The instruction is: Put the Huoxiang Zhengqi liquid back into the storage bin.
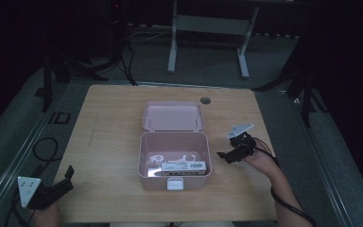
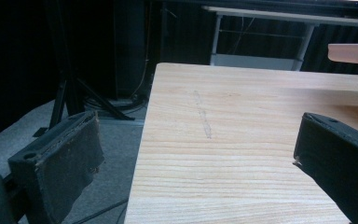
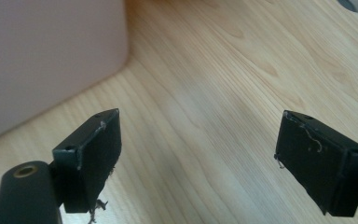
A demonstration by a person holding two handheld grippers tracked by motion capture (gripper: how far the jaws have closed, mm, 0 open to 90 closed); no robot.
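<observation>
Pink box (image 1: 175, 161) sat lid-open mid-table (image 1: 108, 142), a white pkg (image 1: 183, 167), possibly a labelled carton, lying inside. Right gripper (image 1: 230, 153) hovered just beside box's right wall, jaws spread, nothing between. Left gripper (image 1: 59, 184) hung well apart off box's near-left, at table edge, jaws also spread.

The worktop (image 1: 108, 142) is pale wood-grain, smooth and matt. The pink storage box (image 1: 175, 182) looks like smooth matt plastic. Each hand-held gripper's black pads (image 3: 93, 158) look rough, with frayed edges.
</observation>
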